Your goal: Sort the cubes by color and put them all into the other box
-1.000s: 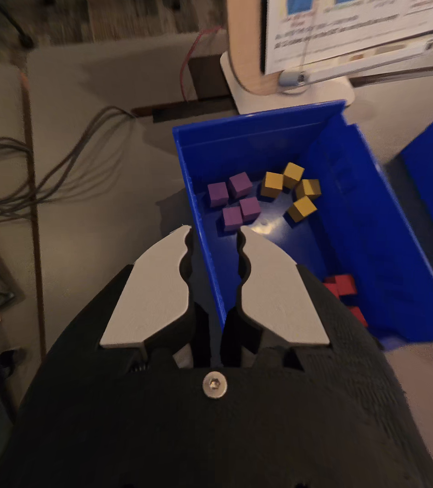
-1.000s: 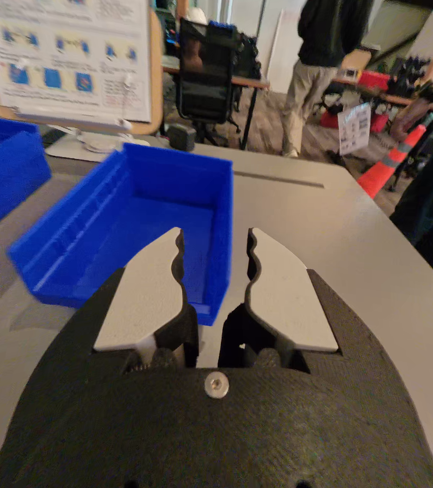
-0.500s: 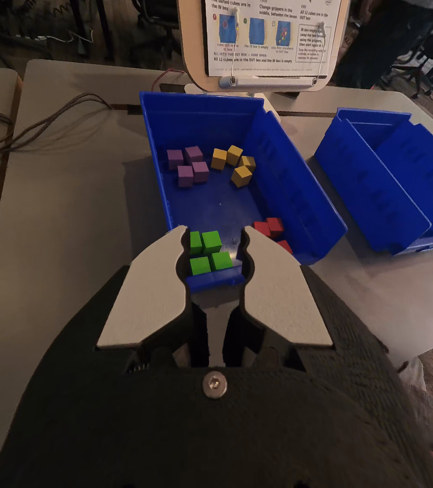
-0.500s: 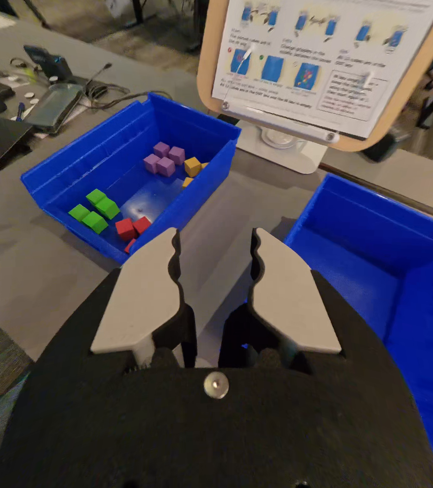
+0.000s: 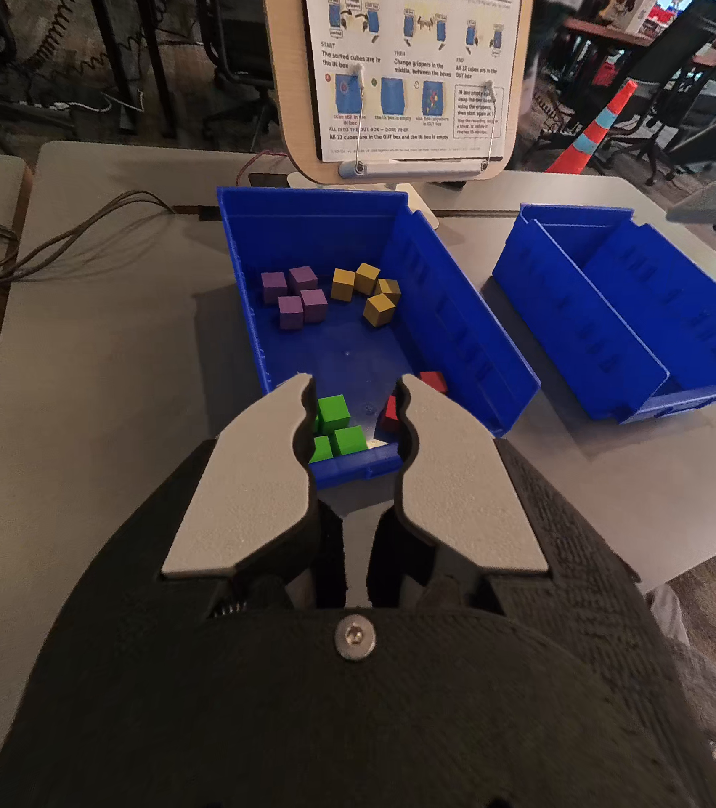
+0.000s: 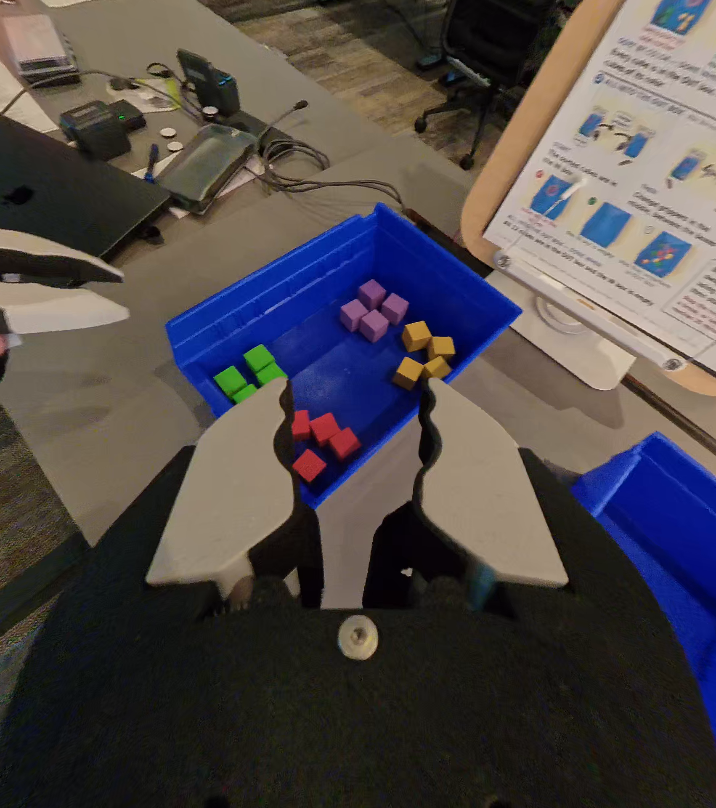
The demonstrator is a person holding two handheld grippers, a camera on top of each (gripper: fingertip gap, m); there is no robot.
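I had both grippers over the near end of the bin [image 5: 470, 332] that held the cubes. The left gripper [image 5: 354, 393] hung with its fingers moderately apart and nothing between them, its tips just above the green cubes [image 5: 338, 426] at the bin's near left corner. The right gripper [image 6: 356, 387] was likewise parted and empty, poised above the red cubes [image 6: 325, 439] near the bin's front wall. From the right wrist view I could see the left gripper [image 6: 122, 293] off to the side, clear of the bin.

The purple cubes [image 5: 295, 295] and yellow cubes [image 5: 369, 290] sat in two tight clusters at the far end. A second bin [image 5: 583, 315] stood to the right on the table [image 5: 107, 350], apart from the first, with a board [image 5: 395, 83] on a stand behind both.

I judged the cubes small, light and rigid, probably painted wood or foam with a matte face that would not slip much. Packed side to side, they left little room; I reckoned the best hold was across two opposite flat faces of an outer cube, where a finger could slide down the free side.
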